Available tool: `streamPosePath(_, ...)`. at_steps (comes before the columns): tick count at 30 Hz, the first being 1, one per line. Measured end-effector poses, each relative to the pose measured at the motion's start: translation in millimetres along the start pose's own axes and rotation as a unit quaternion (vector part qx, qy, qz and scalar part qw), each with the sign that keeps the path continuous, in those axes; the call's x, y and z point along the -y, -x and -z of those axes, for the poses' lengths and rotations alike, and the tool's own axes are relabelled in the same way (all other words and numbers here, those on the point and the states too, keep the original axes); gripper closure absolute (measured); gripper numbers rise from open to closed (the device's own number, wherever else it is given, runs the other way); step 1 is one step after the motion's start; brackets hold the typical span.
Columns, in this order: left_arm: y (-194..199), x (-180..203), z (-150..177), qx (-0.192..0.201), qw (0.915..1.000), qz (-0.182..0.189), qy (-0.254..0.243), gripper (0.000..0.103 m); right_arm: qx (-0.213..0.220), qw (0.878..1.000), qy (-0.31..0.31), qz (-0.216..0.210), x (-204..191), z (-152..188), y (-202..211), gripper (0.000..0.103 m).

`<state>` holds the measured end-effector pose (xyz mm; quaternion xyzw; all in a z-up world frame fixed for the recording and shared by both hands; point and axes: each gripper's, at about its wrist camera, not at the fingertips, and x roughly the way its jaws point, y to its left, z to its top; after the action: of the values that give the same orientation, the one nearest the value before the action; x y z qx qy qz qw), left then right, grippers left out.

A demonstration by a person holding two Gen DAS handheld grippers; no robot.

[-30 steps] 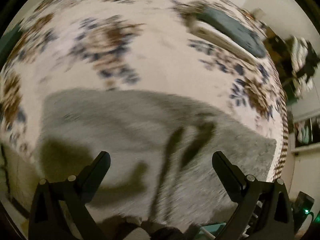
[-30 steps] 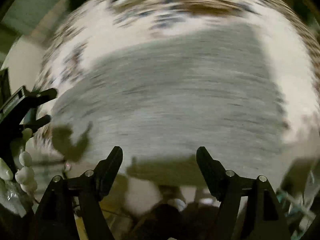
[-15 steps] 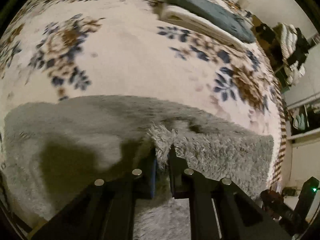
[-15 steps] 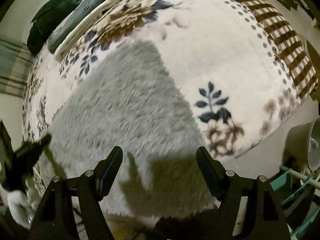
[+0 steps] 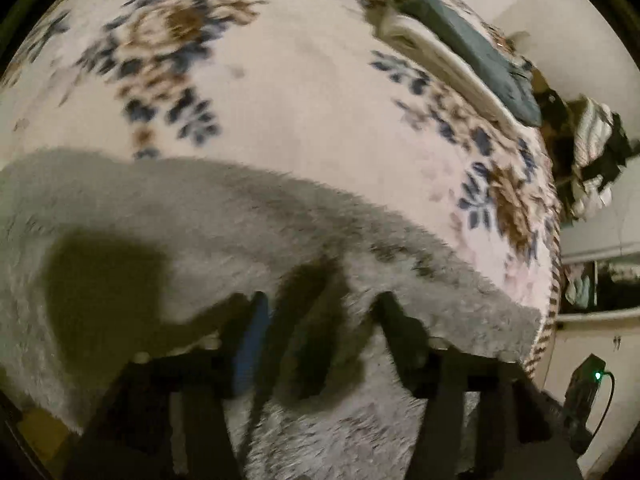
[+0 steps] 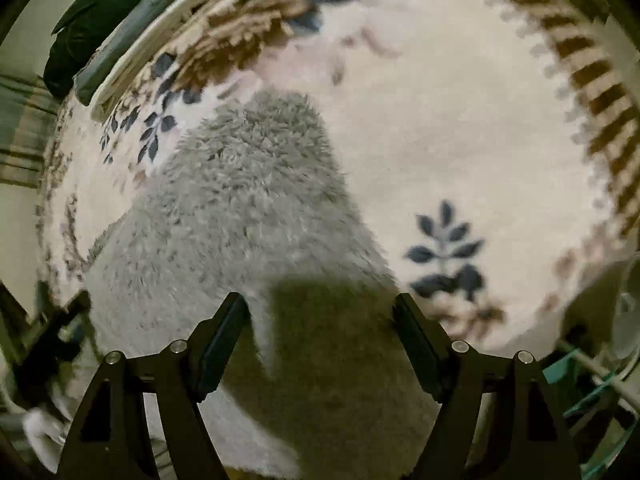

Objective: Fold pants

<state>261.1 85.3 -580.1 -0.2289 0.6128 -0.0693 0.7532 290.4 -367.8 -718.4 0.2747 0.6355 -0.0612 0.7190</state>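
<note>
The grey fluffy pants (image 5: pixel 200 240) lie spread on a floral blanket (image 5: pixel 300 80) on a bed. In the left wrist view my left gripper (image 5: pixel 320 312) is open, its fingers apart just above the pants near a raised fold edge. In the right wrist view the pants (image 6: pixel 248 200) run away from me as a long strip. My right gripper (image 6: pixel 318 312) is open and empty, low over the near end of the pants.
Folded dark and white bedding (image 5: pixel 460 48) lies at the far edge of the bed. Clothes hang at the right (image 5: pixel 592 152). The blanket's striped border (image 6: pixel 592 80) marks the bed's right edge. A device with a green light (image 5: pixel 596 376) sits beside the bed.
My left gripper shut on a fold of the pants half a second ago and has now opened and let go. My right gripper stayed open and moved closer over the pants' end.
</note>
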Motion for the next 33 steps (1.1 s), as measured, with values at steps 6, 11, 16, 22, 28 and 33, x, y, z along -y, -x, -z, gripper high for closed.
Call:
streamPosePath(6,1,-20,19,-0.009,0.9995,-0.03,0.008,0.043,0.02,1.0,0.007,0.004,-3,-22,-3,0.066)
streamPosePath(11,38,-58,38,0.024,0.9983,-0.034,0.041,0.025,-0.006,0.999,0.022,0.04,-11,-14,-4,0.044)
streamPosePath(16,83,-129,69,0.085,0.9878,-0.026,0.127,0.004,0.029,0.998,0.041,0.033,-37,9,25,0.023)
streamPosePath(22,70,-217,76,0.112,0.9538,-0.022,0.278,0.004,0.038,0.996,0.081,0.03,-83,32,29,0.023)
streamPosePath(28,82,-226,70,0.148,0.9441,-0.063,0.288,0.085,0.025,0.993,0.104,0.039,-116,37,8,0.023)
streamPosePath(33,100,-217,65,0.183,0.9497,-0.061,0.247,0.089,0.004,0.991,0.125,0.053,-131,46,-16,0.023)
